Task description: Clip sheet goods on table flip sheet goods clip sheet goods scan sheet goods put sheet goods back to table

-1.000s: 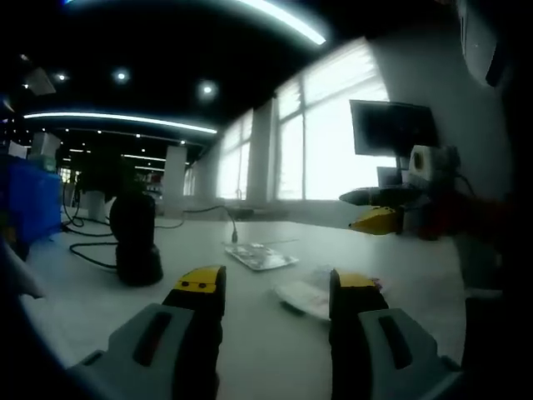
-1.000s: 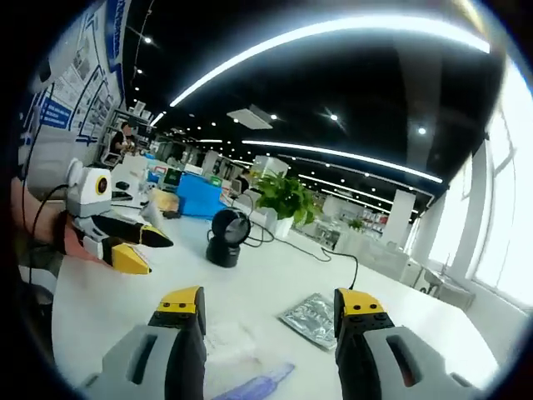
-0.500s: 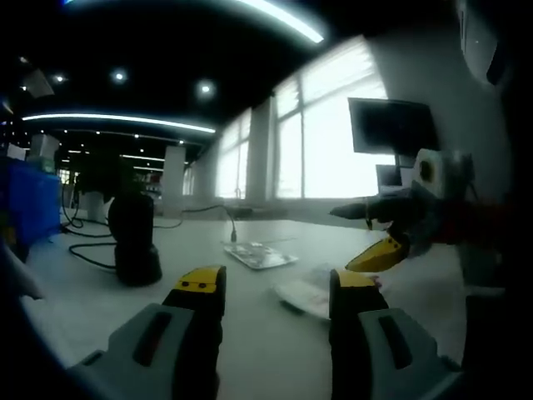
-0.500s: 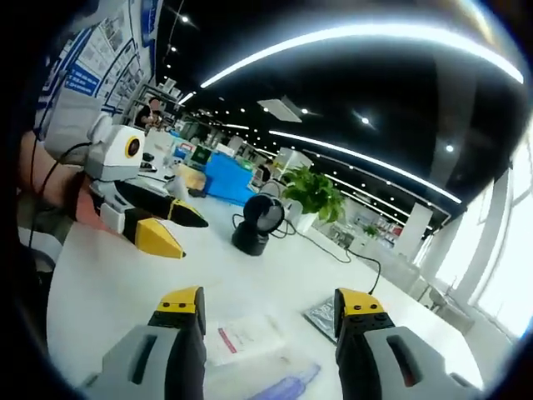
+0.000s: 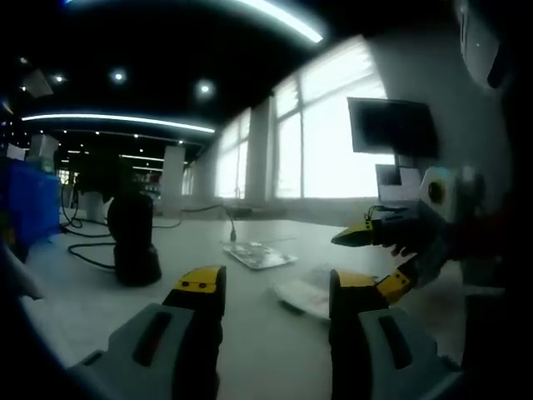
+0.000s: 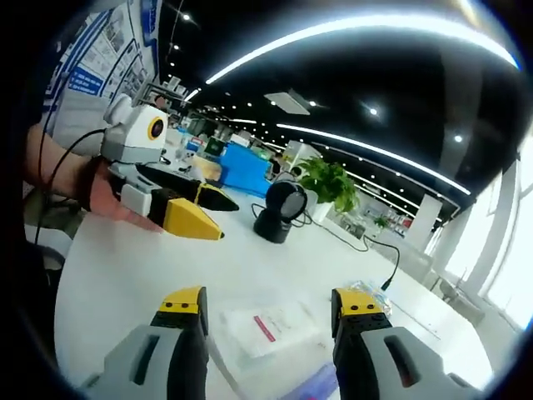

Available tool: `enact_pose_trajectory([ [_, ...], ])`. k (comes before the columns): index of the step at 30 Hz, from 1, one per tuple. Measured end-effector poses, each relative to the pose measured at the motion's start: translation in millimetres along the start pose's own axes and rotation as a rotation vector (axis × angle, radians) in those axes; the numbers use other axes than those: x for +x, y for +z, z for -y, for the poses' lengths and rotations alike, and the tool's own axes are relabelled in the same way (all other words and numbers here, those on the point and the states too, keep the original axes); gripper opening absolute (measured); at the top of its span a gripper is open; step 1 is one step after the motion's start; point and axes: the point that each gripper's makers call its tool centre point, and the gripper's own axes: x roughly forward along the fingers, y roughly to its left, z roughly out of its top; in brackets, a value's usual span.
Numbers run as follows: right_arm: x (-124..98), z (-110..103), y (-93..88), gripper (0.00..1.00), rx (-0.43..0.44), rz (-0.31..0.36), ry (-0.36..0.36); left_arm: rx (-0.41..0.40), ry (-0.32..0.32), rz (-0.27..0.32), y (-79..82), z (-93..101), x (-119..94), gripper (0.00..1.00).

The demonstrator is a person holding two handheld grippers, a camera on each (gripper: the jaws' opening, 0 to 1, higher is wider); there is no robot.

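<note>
In the left gripper view, the left tongs [image 5: 275, 287] stand apart with nothing between them, low over the white surface [image 5: 100, 292]. Just beyond their right tip lies a flat white packet [image 5: 301, 296], and farther off, toward the windows, a silvery foil pouch [image 5: 260, 255]. To the left on the surface stands a dark round scanner [image 5: 136, 242] with a cable trailing behind it. The right tongs [image 5: 373, 260] come in from the right, jaws apart, the upper yellow tip pointing left above the packet, the lower one close to the left tongs' right jaw. A dark monitor [image 5: 391, 127] hangs behind them.

In the right gripper view, the right tongs [image 6: 268, 304] are also apart and empty. Between and just beyond them the white packet [image 6: 271, 327], with a small red mark, lies flat on the surface [image 6: 125, 275]; a bluish sheet [image 6: 312, 383] lies nearer, at the right jaw's base. The foil pouch [image 6: 366, 290] shows just past the right jaw's tip. The scanner [image 6: 281, 210] stands farther off, a green plant [image 6: 329, 179] behind it. At the left, the left tongs [image 6: 196, 212] are held in a hand [image 6: 108, 196], jaws slightly apart, above the surface.
</note>
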Motion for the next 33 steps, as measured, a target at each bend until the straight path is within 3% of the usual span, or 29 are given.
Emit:
enact_pose_trajectory([
  [18,3,-14,-20.4,0.47,-0.017,-0.051,0.028,-0.005,0.001,0.005,1.8,0.1,-1,0.42],
  [26,4,-26,-24.5,0.26,0.013,-0.065,0.066,-0.005,0.0,0.005,2.1,0.3,-1,0.42],
  [33,4,-34,-22.8,0.0,0.017,-0.062,0.095,-0.002,0.001,0.004,1.8,-0.1,-1,0.42],
])
